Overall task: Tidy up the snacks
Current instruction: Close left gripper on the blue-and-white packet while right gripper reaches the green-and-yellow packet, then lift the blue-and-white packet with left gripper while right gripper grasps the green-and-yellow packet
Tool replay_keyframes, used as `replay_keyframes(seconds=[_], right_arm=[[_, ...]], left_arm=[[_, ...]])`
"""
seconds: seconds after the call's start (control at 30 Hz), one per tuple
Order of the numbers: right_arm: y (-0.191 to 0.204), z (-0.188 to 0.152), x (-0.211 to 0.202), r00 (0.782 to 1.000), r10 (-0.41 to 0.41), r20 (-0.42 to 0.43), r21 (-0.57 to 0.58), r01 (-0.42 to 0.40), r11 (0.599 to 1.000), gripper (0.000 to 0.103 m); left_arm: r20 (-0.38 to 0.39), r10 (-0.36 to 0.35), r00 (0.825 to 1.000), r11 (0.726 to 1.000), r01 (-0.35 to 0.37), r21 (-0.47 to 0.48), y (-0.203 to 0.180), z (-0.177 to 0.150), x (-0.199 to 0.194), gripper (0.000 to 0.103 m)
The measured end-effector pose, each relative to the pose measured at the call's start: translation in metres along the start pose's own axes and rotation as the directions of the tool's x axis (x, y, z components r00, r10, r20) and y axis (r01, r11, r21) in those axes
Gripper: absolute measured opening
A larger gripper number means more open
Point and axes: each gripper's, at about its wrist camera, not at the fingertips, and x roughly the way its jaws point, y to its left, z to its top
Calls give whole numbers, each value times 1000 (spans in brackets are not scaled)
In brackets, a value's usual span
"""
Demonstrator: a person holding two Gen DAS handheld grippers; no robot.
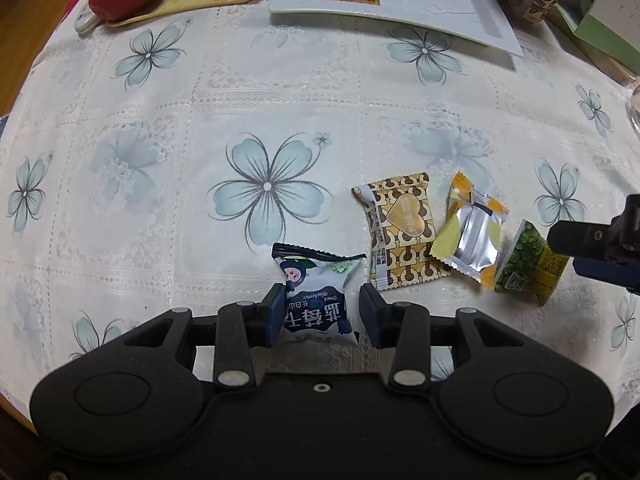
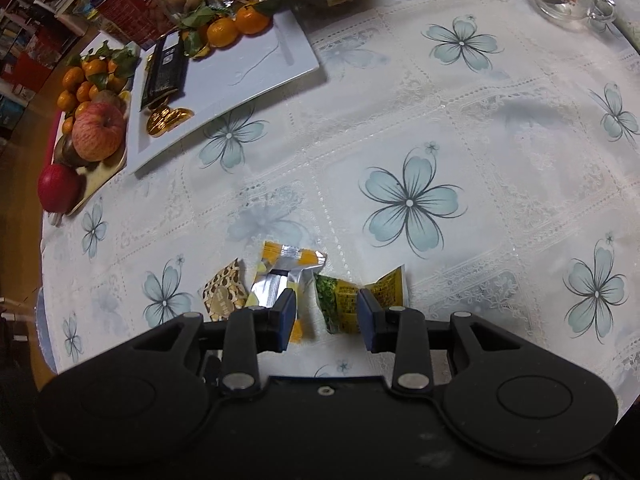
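You are straddling the white-and-blue foil blueberry packet (image 1: 316, 300) with the open, empty left claw (image 1: 320, 310); centre before closing.

A home dining room: a flowered lace tablecloth (image 2: 400, 128) covers the table, with a fruit tray (image 2: 100, 172), mandarins (image 2: 236, 26) and crowded shelves (image 2: 24, 40) behind.

The middle of the tablecloth (image 2: 460, 120) is free; the white tray (image 2: 256, 76) blocks its far left corner.

Blue-white snack packet (image 1: 316, 296): "Dried blueberries", upside down, plus Chinese characters.
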Motion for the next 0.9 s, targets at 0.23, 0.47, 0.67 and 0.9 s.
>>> replay_keyframes(seconds=[0.23,0.47,0.67,0.9], right_arm=[[-14,14,14,992,-119,31,75,117,990,36],[-16,6,24,976,-217,-34,-18,216,976,36],[-22,-12,24,957,-258,-132,-125,242,962,36],[-39,-10,-10,992,-116,-47,-78,113,991,36]], left_arm=[[-33,24,999,1000,-24,6,0,-2,10,49],[-47,14,999,1000,-15,-20,3,0,11,50],[-59,5,998,999,-7,-40,7,3,11,50],[-43,24,999,1000,-23,13,-5,-1,13,53]])
